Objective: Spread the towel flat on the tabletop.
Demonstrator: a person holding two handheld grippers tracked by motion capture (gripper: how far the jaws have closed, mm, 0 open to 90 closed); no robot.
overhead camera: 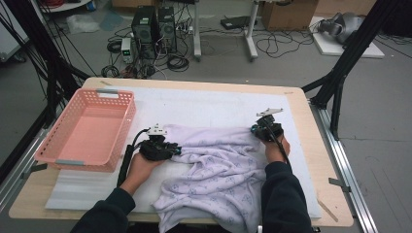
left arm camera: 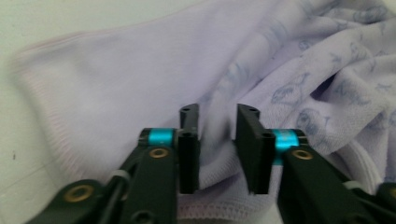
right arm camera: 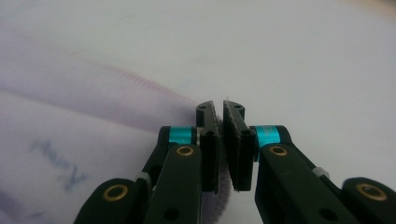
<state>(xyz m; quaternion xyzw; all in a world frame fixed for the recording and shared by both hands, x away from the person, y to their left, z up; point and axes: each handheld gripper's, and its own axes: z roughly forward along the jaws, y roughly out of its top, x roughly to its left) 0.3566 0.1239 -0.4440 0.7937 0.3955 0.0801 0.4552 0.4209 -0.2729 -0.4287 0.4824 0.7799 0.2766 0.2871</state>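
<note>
Garment: a pale lilac printed knit garment (overhead camera: pixel 214 170) lies crumpled right of the pink plastic basket (overhead camera: pixel 87 128).
Right gripper (right arm camera: pixel 219 109): jaws clamped on the hem, likely anchoring that corner.
Left gripper (left arm camera: pixel 215 114): jaws part-open astride fabric, not pinching, probably regripping.

1 fixed camera looks forward and down over the whole surface (overhead camera: pixel 204 104). 2 cameras ride the tongs, each looking close along its jaws. All 3 views share the lilac cloth (overhead camera: pixel 218 170).
</note>
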